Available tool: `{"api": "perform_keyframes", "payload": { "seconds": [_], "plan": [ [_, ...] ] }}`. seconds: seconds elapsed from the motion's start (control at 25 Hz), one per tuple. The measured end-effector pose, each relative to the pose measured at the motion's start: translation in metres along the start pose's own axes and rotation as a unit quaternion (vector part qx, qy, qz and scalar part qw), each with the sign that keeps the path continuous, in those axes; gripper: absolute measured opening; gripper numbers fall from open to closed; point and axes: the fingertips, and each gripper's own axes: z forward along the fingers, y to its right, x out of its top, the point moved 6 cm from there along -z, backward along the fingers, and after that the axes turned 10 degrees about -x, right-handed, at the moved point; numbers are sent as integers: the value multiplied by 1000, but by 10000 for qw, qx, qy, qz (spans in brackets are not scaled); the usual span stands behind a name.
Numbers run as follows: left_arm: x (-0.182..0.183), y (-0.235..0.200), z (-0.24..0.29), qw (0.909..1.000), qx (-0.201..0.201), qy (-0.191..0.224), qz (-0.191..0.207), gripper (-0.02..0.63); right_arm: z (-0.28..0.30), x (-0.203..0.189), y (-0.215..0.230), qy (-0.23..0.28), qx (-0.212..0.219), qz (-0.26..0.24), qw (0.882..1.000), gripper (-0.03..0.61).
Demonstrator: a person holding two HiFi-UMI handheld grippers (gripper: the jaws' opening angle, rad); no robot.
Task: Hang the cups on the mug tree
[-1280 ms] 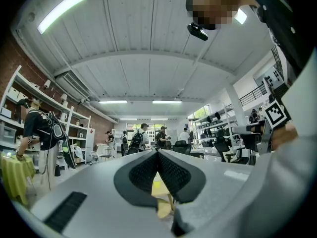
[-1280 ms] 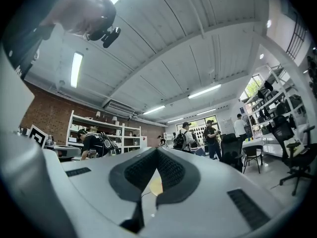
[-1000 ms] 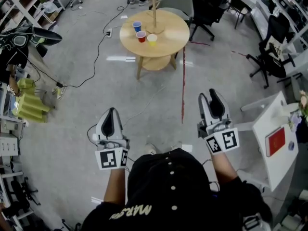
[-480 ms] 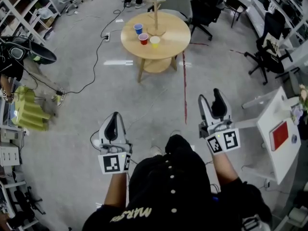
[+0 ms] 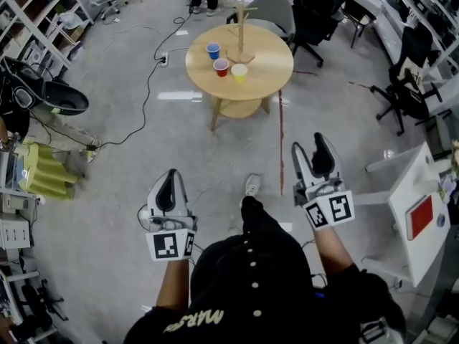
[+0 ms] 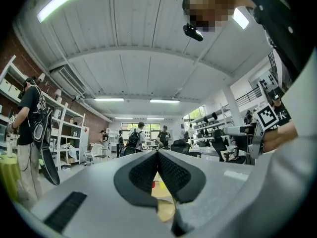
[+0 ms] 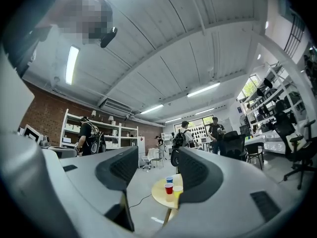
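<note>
cups (image 5: pixel 221 66) | on round table (image 5: pixel 269 59) | well ahead of left tool (image 5: pixel 171 175)

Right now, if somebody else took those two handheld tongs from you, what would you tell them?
Left tongs: shut, empty.
Right tongs: open; they have just been opening, with nothing between them.
Things: blue cup, red cup and yellow cup stand on the round wooden table beside the mug tree, well ahead of both tongs.
Done: nothing; no cup hangs on the tree.
Left: get to the table and hang all three cups.
</note>
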Motion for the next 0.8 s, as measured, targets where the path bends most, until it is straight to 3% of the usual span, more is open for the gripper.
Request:
{"api": "perform_keyframes", "payload": {
  "seconds": [0.32, 0.8],
  "plan": [
    [-4, -48, 92, 10000, -18, -52, 80, -5, 101, -7, 27, -1, 52, -7, 10000, 241],
    [-7, -88, 260, 9998, 170, 43, 33, -5, 262, -11, 106, 16, 243, 58, 9997, 241]
  ]
}}
